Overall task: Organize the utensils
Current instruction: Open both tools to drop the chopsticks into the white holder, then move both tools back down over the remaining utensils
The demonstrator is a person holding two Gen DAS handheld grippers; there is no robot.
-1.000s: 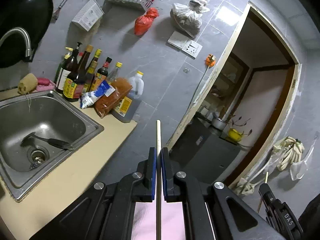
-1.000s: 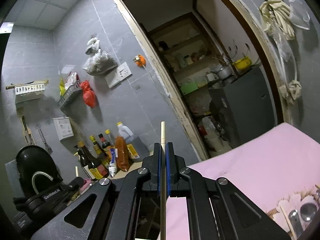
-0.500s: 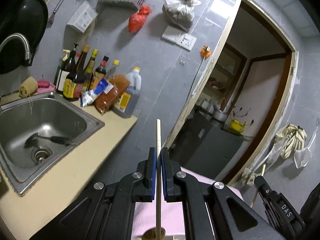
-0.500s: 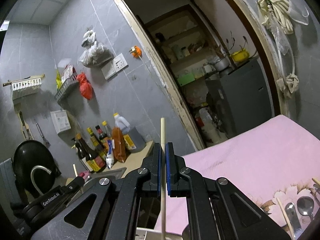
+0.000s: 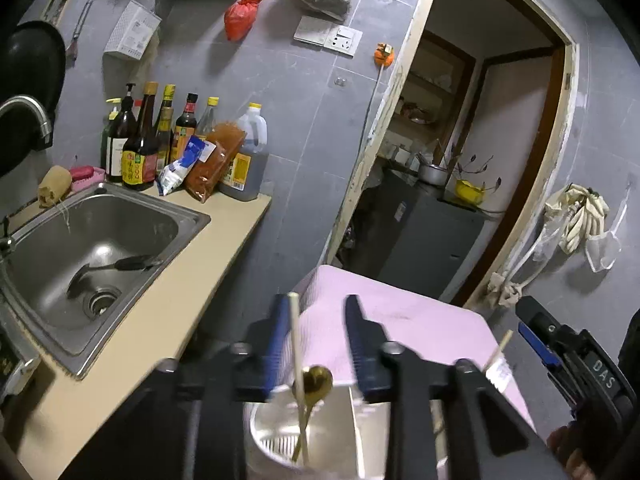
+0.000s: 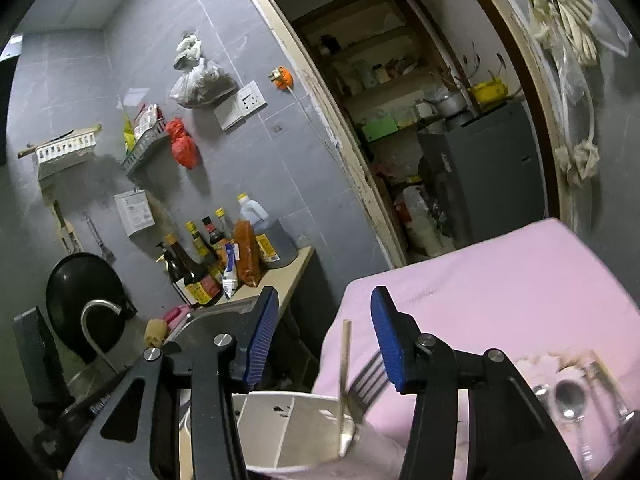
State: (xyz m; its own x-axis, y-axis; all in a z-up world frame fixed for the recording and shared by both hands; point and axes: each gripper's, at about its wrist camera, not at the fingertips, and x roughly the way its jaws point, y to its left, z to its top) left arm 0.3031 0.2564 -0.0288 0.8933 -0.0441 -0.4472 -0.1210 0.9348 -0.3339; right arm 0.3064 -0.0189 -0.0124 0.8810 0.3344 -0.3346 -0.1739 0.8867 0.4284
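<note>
In the left wrist view my left gripper (image 5: pixel 318 320) is opening. A pale chopstick (image 5: pixel 295 344) stands loose beside its left pad, its lower end in the white utensil holder (image 5: pixel 276 432) below. A gold spoon (image 5: pixel 316 380) stands in the same compartment. My right gripper (image 6: pixel 324 320) is also opening, above the holder (image 6: pixel 288 432). Its chopstick (image 6: pixel 344 372) hangs free between the blue pads, its tip inside the holder's right side, next to a dark fork (image 6: pixel 368 376). From the left wrist view the right gripper (image 5: pixel 534 336) shows at the right edge.
The holder sits at the near corner of a pink cloth (image 6: pixel 500 292) with several spoons (image 6: pixel 568 396) lying at its right. To the left are a steel sink (image 5: pixel 92 240) with a spatula in it, a beige counter (image 5: pixel 160 332) and several sauce bottles (image 5: pixel 140 144). An open doorway is behind.
Both grippers were shut on upright chopsticks; now both have opened and the chopsticks have dropped toward the holder. Both views have tipped down, bringing the holder and pink cloth into view.
</note>
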